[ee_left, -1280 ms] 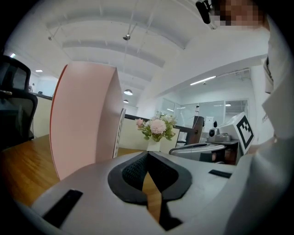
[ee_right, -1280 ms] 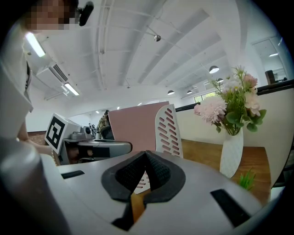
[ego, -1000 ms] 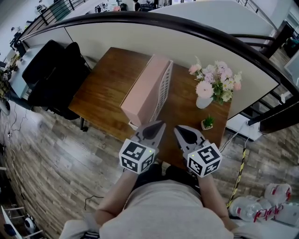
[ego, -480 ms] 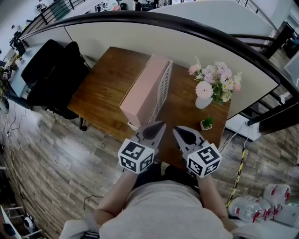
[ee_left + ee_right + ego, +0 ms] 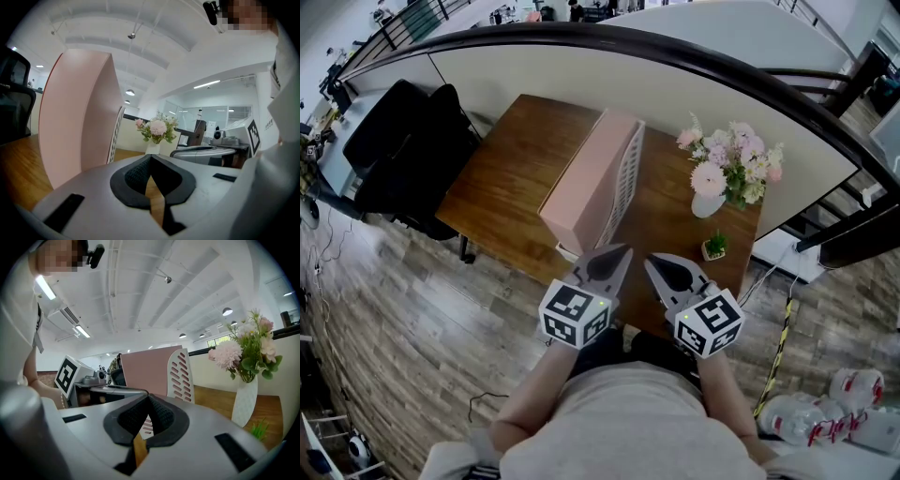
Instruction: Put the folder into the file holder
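A pink folder (image 5: pixel 586 183) stands upright inside a white slotted file holder (image 5: pixel 629 181) in the middle of the wooden table (image 5: pixel 511 178). Both grippers hover side by side over the table's near edge, in front of the holder. My left gripper (image 5: pixel 612 257) is shut with nothing between its pads, just short of the holder's near end. My right gripper (image 5: pixel 660 266) is shut and empty too. The left gripper view has the folder (image 5: pixel 75 122) and holder (image 5: pixel 115 136) left of my gripper (image 5: pixel 150 160). The right gripper view shows folder (image 5: pixel 145 369) and holder (image 5: pixel 182 373) beyond my gripper (image 5: pixel 148 399).
A white vase of pink flowers (image 5: pixel 727 173) and a small green plant (image 5: pixel 716 247) stand at the table's right end. A black office chair (image 5: pixel 403 141) sits left of the table. A cream partition (image 5: pixel 581 70) runs behind it. Water bottles (image 5: pixel 825 412) lie on the floor at right.
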